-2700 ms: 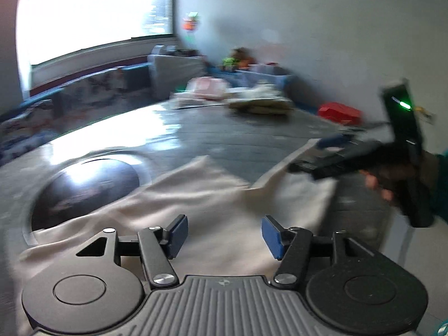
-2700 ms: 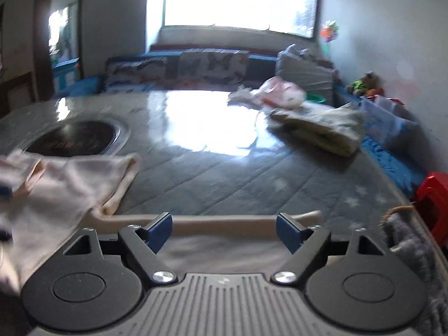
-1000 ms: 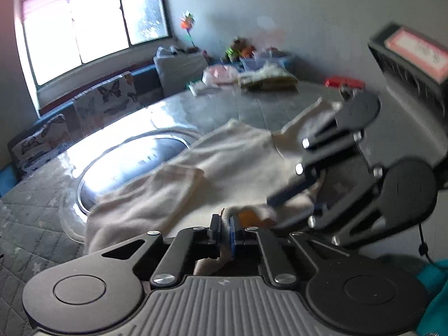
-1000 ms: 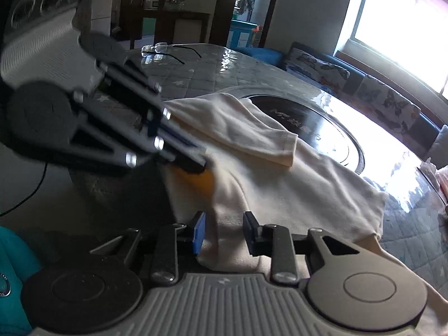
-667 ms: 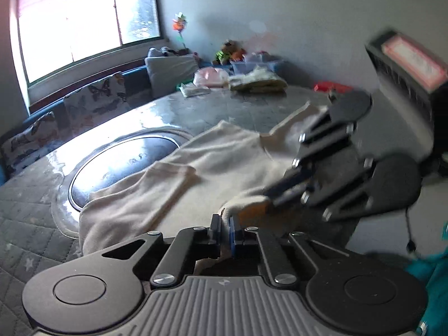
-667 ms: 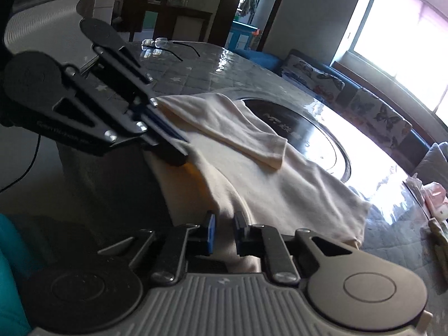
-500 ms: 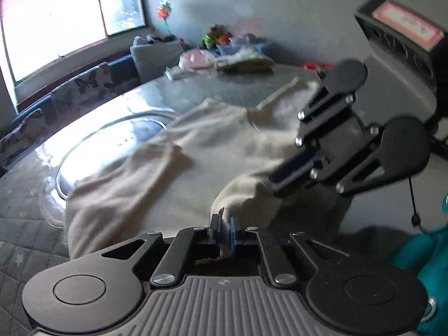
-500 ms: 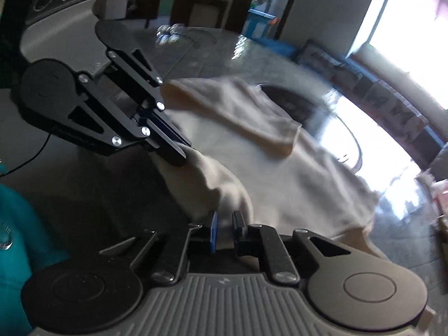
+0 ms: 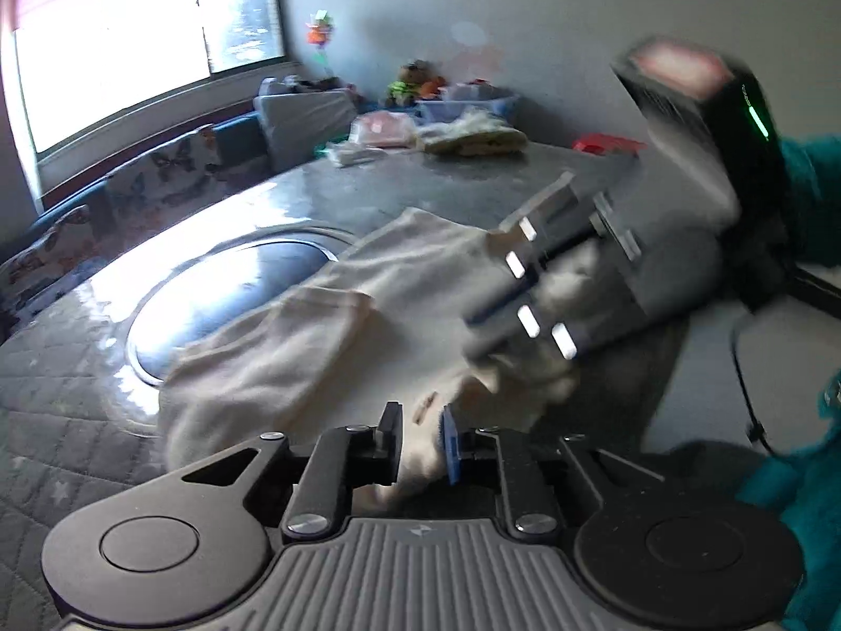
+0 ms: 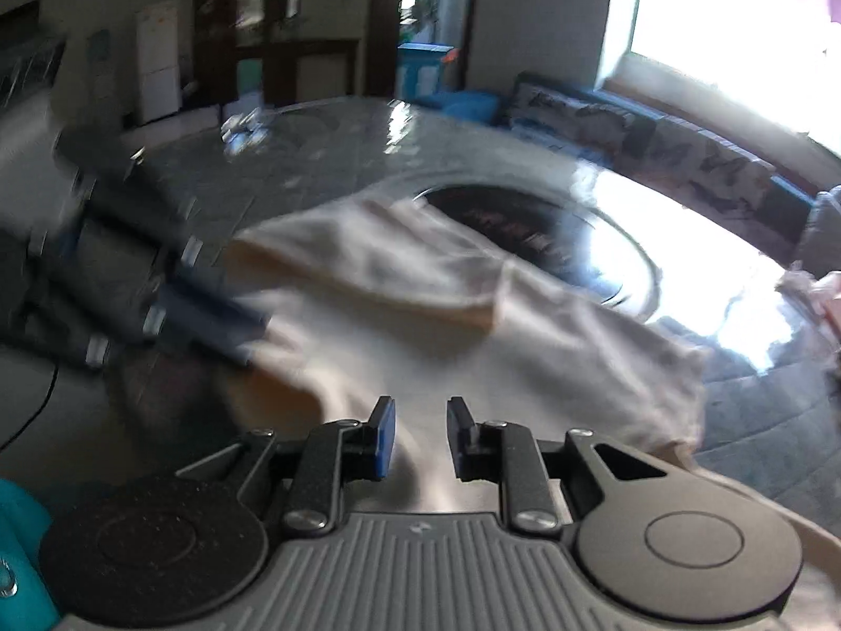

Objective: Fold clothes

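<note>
A cream garment (image 9: 294,336) lies on the grey quilted table, partly over a round glass inset (image 9: 231,289). It also shows in the right wrist view (image 10: 420,305), with one sleeve folded over its body. My left gripper (image 9: 420,436) has its jaws a little apart, with a bunched edge of the garment between them. My right gripper (image 10: 415,436) has its jaws slightly apart over the garment's near edge. The right gripper shows blurred in the left wrist view (image 9: 552,294); the left gripper shows blurred in the right wrist view (image 10: 157,305).
Other clothes (image 9: 473,136) are piled at the table's far side. A cushioned bench (image 10: 657,131) runs under the window. A red stool (image 9: 604,144) stands beyond the table. A teal sleeve (image 9: 809,473) is at the right edge.
Both grippers were shut on the garment's near edge half a second ago. Now both sets of jaws have parted slightly, and both grippers have moved with blur.
</note>
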{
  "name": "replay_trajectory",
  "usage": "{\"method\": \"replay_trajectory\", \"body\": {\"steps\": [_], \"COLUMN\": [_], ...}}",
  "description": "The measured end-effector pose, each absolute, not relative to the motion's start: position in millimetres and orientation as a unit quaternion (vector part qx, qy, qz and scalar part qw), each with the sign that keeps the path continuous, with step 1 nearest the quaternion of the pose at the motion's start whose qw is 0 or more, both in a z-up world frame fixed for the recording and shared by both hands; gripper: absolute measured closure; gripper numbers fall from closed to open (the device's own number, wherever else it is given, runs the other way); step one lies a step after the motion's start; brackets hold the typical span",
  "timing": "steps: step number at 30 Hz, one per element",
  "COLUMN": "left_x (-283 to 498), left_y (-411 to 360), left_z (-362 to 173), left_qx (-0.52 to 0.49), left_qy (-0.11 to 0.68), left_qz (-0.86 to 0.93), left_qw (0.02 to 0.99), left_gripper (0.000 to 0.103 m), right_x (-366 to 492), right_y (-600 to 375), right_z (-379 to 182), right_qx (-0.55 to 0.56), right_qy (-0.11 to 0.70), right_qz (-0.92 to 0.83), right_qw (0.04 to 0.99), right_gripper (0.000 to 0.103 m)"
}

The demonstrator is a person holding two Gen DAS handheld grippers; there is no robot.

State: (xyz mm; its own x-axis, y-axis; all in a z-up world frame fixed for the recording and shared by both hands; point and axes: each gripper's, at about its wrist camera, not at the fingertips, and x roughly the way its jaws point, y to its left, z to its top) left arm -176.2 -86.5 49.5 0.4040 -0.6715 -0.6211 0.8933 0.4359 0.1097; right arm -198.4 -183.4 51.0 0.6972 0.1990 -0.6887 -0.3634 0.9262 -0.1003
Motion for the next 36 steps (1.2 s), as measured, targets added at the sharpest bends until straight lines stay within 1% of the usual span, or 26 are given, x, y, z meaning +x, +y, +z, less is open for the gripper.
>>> {"method": "replay_trajectory", "body": {"steps": [1, 3, 4, 5, 6, 7, 11, 18, 19, 22, 24, 26, 29, 33, 36], "left_x": [-172, -166, -162, -158, -153, -147, -126, -113, -112, -112, -114, -114, -111, -108, -100], "left_y": [-89, -98, -105, -113, -120, -126, -147, -179, -182, -187, -189, -188, -185, -170, -147], "left_z": [51, 52, 52, 51, 52, 53, 57, 37, 34, 29, 25, 22, 24, 39, 57], "left_qx": [0.218, 0.225, 0.229, 0.233, 0.233, 0.229, 0.210, 0.239, 0.239, 0.242, 0.251, 0.246, 0.227, 0.192, 0.146], "left_qy": [0.251, 0.241, 0.237, 0.236, 0.236, 0.236, 0.245, 0.257, 0.257, 0.258, 0.254, 0.255, 0.257, 0.249, 0.245], "left_qz": [-0.474, -0.451, -0.439, -0.428, -0.421, -0.416, -0.406, -0.391, -0.389, -0.396, -0.395, -0.396, -0.396, -0.385, -0.372], "left_qw": [0.815, 0.830, 0.836, 0.840, 0.844, 0.848, 0.855, 0.851, 0.852, 0.847, 0.847, 0.847, 0.852, 0.868, 0.883], "left_gripper": [0.081, 0.072, 0.070, 0.066, 0.062, 0.061, 0.060, 0.060, 0.061, 0.068, 0.078, 0.086, 0.093, 0.095, 0.095], "right_x": [-201, -206, -205, -203, -201, -200, -195, -191, -191, -191, -191, -190, -190, -190, -187], "right_y": [-178, -171, -173, -176, -180, -184, -193, -194, -196, -198, -199, -200, -201, -200, -198], "right_z": [47, 45, 48, 51, 54, 58, 60, 46, 46, 45, 44, 44, 42, 46, 51], "right_qx": [-0.132, -0.161, -0.156, -0.142, -0.130, -0.120, -0.092, -0.073, -0.070, -0.067, -0.063, -0.058, -0.053, -0.053, -0.051], "right_qy": [0.356, 0.345, 0.345, 0.346, 0.345, 0.341, 0.337, 0.353, 0.354, 0.355, 0.356, 0.357, 0.358, 0.357, 0.357], "right_qz": [0.159, 0.162, 0.162, 0.160, 0.158, 0.155, 0.145, 0.152, 0.151, 0.147, 0.146, 0.142, 0.139, 0.141, 0.148], "right_qw": [0.911, 0.910, 0.911, 0.914, 0.916, 0.920, 0.926, 0.920, 0.920, 0.921, 0.921, 0.921, 0.922, 0.922, 0.921], "right_gripper": [0.083, 0.082, 0.077, 0.066, 0.058, 0.049, 0.049, 0.049, 0.048, 0.042, 0.041, 0.039, 0.037, 0.037, 0.036]}}
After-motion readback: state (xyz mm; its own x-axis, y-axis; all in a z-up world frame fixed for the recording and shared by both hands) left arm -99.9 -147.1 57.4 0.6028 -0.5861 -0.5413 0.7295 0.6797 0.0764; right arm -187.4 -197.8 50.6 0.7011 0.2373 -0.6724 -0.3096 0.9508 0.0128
